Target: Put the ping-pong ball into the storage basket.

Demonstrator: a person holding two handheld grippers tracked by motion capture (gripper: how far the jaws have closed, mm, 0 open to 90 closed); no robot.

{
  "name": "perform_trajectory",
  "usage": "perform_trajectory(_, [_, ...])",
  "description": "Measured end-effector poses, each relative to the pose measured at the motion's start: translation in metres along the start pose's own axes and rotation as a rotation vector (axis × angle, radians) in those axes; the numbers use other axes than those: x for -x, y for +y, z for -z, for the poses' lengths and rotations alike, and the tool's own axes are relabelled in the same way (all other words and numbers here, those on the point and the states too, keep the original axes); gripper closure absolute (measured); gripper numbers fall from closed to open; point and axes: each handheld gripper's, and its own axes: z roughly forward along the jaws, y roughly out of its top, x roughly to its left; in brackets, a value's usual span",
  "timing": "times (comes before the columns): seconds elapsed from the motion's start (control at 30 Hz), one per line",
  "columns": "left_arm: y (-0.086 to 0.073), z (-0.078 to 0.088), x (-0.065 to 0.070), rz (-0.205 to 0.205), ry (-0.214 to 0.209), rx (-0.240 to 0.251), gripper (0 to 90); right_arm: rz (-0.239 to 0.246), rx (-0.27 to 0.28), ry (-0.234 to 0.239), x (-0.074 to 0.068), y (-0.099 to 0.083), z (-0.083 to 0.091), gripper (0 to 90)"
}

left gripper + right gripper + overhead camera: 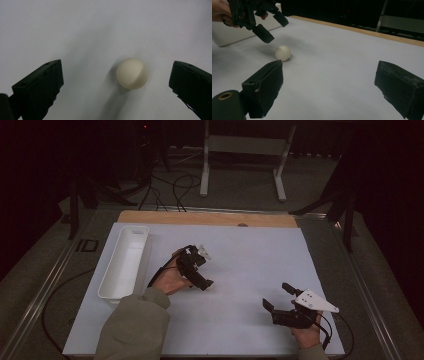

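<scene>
Left gripper (117, 82) fingers spread wide above a cream ball (132, 73), right gripper (329, 87) fingers also apart, white tabletop (240, 265), no legible writing

Two hand-held black two-jaw grippers poised over the white table, both with jaws spread.

The person's left hand (167, 279), in an olive-grey sleeve (134, 327), tips the left black gripper (201, 268) steeply downward, its jaws wide apart and gripping nothing. The right hand (306, 335) holds the right black gripper (276, 296), topped by a grey three-cornered plate (315, 301), low near the table's near edge, jaws likewise parted and empty.
</scene>
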Motion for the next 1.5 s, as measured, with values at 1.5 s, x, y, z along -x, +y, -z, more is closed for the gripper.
perform_trajectory(1.5, [0.003, -0.024, 0.007, -0.017, -0.029, -0.069, 0.1, 0.001, -0.002, 0.001, 0.0, 0.0, 0.0, 8.1])
